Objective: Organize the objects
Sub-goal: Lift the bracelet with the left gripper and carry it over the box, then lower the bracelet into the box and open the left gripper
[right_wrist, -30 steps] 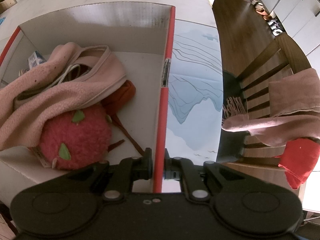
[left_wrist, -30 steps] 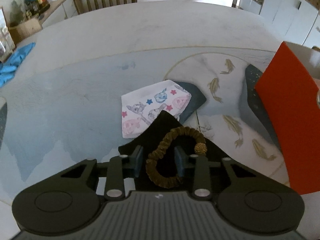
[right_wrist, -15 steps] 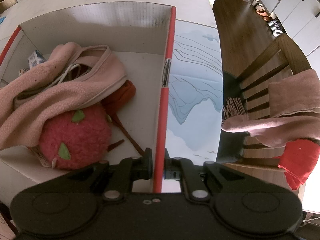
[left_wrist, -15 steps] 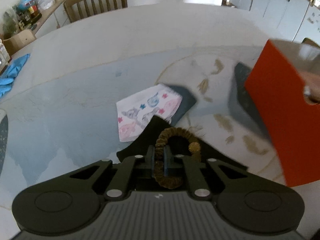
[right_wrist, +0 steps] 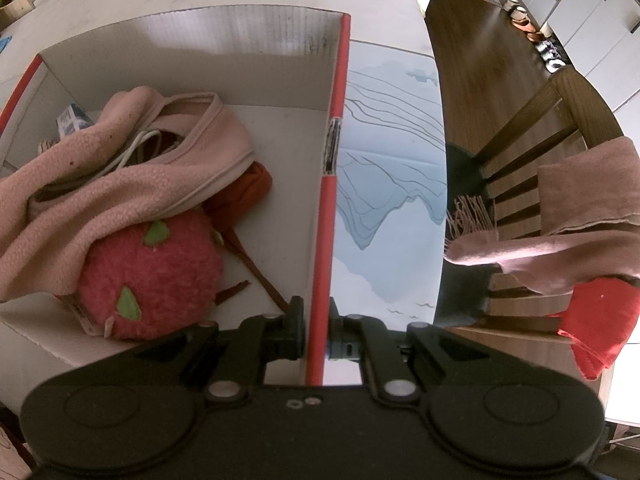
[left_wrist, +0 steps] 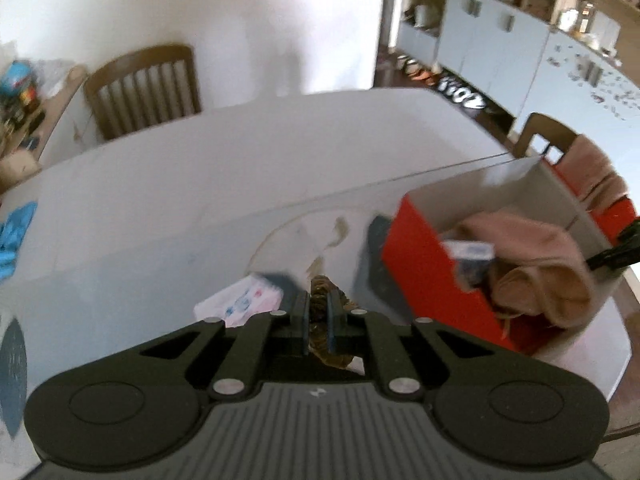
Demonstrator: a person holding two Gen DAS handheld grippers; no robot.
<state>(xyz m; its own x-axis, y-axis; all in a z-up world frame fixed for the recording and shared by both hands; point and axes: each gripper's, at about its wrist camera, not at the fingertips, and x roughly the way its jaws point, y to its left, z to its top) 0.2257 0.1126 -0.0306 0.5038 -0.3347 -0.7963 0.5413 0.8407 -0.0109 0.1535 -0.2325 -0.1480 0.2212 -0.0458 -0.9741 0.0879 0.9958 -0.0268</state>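
Your left gripper (left_wrist: pixel 319 322) has its jaws pinched tight on the brown scrunchie (left_wrist: pixel 323 320), which hangs in the air to the left of the red box (left_wrist: pixel 424 280), clear of the table (left_wrist: pixel 200 208). Your right gripper (right_wrist: pixel 318 330) is clamped on that box's red side wall, one pad inside and one outside, steadying it.

Expect the scrunchie to handle as a light, soft, floppy loop: it will likely sag and swing from wherever you pinch it, and nothing about it looks fragile. The fabric should give the pads plenty of bite, so slipping seems a small risk. Your hold across one strand of the ring looks sound; the bunched bead end may be a bulkier spot.

Inside the box, a pink fleece garment (right_wrist: pixel 120 176) and a pink plush ball (right_wrist: pixel 152 276) fill the side away from your right gripper; bare floor lies beside its wall. The patterned cloth (left_wrist: pixel 240 300) lies on the table, left of the box.
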